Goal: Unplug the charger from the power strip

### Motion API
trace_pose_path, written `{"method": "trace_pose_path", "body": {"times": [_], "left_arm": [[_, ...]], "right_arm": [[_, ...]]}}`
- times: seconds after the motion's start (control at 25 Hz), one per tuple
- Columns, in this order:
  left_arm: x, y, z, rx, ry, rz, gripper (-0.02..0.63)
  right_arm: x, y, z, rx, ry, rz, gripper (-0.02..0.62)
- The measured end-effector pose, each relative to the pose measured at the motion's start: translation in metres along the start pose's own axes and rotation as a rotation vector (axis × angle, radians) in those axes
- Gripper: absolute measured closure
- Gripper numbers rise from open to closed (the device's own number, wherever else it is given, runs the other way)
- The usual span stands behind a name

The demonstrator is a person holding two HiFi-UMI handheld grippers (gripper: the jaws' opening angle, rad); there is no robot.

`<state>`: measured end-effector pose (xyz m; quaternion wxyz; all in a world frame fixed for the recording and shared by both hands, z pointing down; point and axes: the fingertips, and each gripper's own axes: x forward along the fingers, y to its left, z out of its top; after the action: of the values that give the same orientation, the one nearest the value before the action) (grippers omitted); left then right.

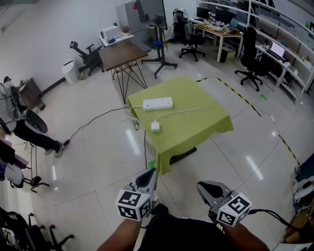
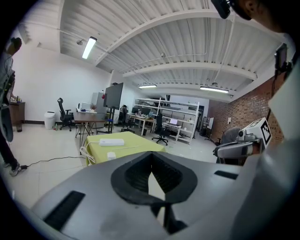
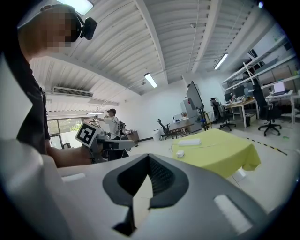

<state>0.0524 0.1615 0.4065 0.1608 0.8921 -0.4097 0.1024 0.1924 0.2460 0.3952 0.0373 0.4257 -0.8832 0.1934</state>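
On the green table [image 1: 196,128] lie 1 power strip [image 1: 158,103] and 1 charger [image 1: 155,126], apart. Well short of it, 2 grippers, left gripper [image 1: 149,176] and right gripper [image 1: 205,189], both closed, empty.

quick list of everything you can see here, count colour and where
table: 1, yellow-green cloth, mid floor
power strip: 1, white, on the table, far side
charger: 1, white, on the table, near edge, apart from the strip
white cable: 1, coiled at the table's left edge
black cable: 1, on the floor left of the table
brown table: 1, behind the green one
screen: 1, black, on a stand beyond it
bin: 1, white, by the left wall
office chairs: at least 3, black, far side
person: 1, dark trousers, left edge
left gripper: 1, grey, shut, empty
right gripper: 1, grey, shut, empty
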Motion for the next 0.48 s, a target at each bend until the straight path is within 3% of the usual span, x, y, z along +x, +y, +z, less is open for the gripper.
{"method": "trace_pose_path", "body": {"times": [0.48], "left_arm": [[-0.0061,-0.0031,0.0047,0.009,-0.014,0.011,0.600]], "right_arm": [[-0.0015,0.0045,0.0001,-0.027,0.003,0.018,0.595]]}}
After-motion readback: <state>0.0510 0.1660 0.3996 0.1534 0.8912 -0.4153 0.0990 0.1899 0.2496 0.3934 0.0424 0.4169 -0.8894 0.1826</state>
